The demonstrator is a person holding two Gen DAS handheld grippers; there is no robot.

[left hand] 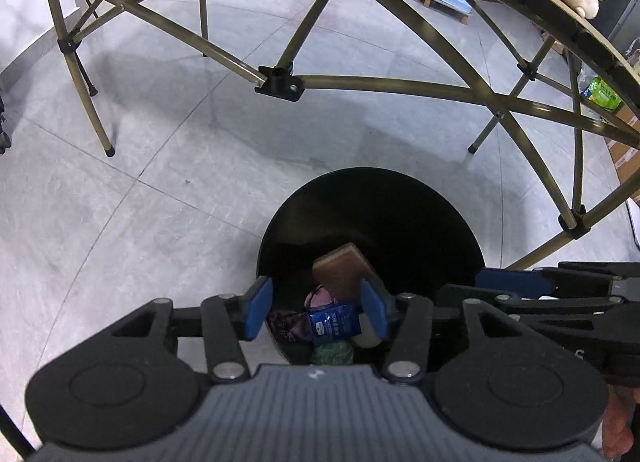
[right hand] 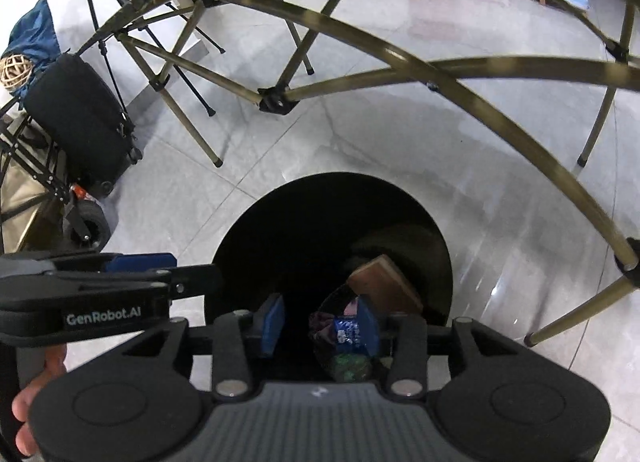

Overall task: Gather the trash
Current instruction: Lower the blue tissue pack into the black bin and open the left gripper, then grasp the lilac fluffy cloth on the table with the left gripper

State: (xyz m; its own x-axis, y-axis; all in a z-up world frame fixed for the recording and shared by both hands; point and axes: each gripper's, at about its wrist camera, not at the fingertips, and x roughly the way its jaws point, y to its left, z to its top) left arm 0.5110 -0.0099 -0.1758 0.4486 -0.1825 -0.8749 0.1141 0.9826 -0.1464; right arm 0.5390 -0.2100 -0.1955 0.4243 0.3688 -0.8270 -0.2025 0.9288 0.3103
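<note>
Grey tiled floor (left hand: pixel 140 197) lies beneath our round black bin (left hand: pixel 372 197), which holds a brown block (left hand: pixel 344 274) and blue wrapper (left hand: pixel 334 322), while our left gripper (left hand: pixel 316 312) and right gripper (right hand: pixel 320 326) hover open, empty

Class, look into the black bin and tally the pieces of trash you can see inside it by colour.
Brown: 1, the flat block
Blue: 1, the packet
Purple-pink: 1, the crumpled wrapper
Green: 1, the wrapper
Total: 4 in the bin
</note>
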